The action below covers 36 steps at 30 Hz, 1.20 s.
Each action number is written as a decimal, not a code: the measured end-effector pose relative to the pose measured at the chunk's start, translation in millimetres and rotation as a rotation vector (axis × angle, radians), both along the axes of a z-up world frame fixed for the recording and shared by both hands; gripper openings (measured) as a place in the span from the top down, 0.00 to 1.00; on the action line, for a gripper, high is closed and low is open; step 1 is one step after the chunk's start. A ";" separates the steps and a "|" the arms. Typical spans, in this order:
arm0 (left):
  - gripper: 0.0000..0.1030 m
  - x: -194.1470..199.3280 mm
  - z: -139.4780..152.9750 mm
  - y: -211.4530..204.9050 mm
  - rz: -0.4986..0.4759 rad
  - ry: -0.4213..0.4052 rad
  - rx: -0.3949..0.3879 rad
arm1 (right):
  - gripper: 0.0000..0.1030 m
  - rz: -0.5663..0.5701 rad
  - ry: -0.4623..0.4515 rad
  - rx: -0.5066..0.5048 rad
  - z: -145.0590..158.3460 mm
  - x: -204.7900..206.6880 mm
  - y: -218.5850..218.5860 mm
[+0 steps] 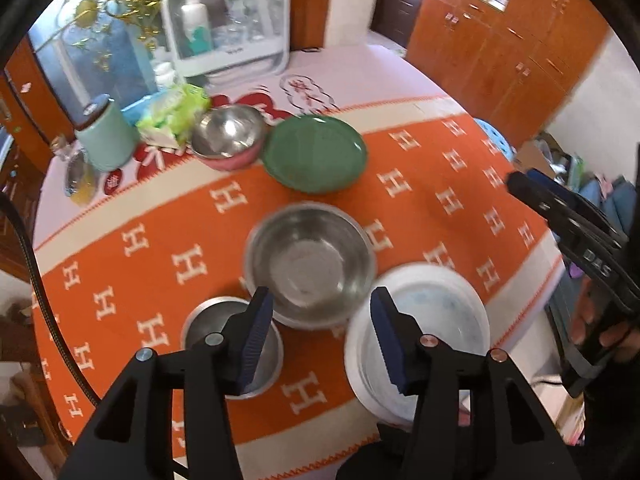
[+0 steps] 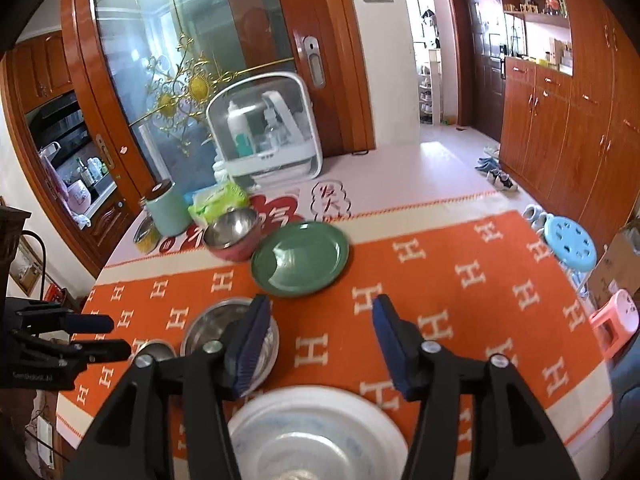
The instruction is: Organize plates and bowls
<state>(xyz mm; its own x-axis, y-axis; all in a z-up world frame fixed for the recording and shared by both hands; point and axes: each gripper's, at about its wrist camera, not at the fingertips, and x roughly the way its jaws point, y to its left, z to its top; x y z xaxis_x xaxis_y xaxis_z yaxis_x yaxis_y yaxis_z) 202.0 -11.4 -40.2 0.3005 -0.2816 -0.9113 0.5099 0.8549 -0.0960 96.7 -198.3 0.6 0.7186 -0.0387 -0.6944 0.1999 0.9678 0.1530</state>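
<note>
On the orange cloth lie a large steel bowl (image 1: 310, 260), a small steel bowl (image 1: 234, 344) and a white bowl (image 1: 420, 336). Farther back are a green plate (image 1: 316, 152) and a steel bowl nested in a pink bowl (image 1: 228, 136). My left gripper (image 1: 322, 340) hovers open above the gap between the three near bowls, holding nothing. My right gripper (image 2: 320, 344) is open and empty too, above the white bowl (image 2: 316, 436), with the large steel bowl (image 2: 230, 336) to its left and the green plate (image 2: 300, 258) ahead. Each gripper shows in the other's view: right gripper (image 1: 516, 184), left gripper (image 2: 116, 336).
At the table's back stand a mint canister (image 2: 168, 212), a green tissue pack (image 2: 218, 200), a jar (image 2: 146, 236) and a white clear-fronted cabinet (image 2: 264, 136). A blue stool (image 2: 570, 244) and a pink stool (image 2: 616, 316) stand beside the table's right edge.
</note>
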 end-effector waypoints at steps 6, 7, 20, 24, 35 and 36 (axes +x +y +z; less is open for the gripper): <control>0.51 36.6 12.6 -4.7 0.048 -0.016 0.027 | 0.29 0.009 0.010 -0.041 23.4 29.1 -7.3; 0.51 41.3 14.4 -6.9 0.049 -0.019 0.025 | 0.28 0.015 0.014 -0.046 25.6 33.8 -7.8; 0.51 107.8 18.4 -26.2 0.161 -0.019 -0.004 | 0.27 0.126 0.166 -0.102 22.8 120.0 -17.2; 0.51 126.7 3.7 -33.8 0.191 -0.004 -0.001 | 0.27 0.148 0.205 -0.069 4.4 139.2 -25.1; 0.51 166.3 -61.7 -49.2 0.238 0.119 0.002 | 0.27 0.117 0.336 0.120 -64.1 188.4 -56.6; 0.51 169.9 -66.9 -49.1 0.243 0.128 -0.003 | 0.27 0.111 0.344 0.138 -70.1 192.7 -59.1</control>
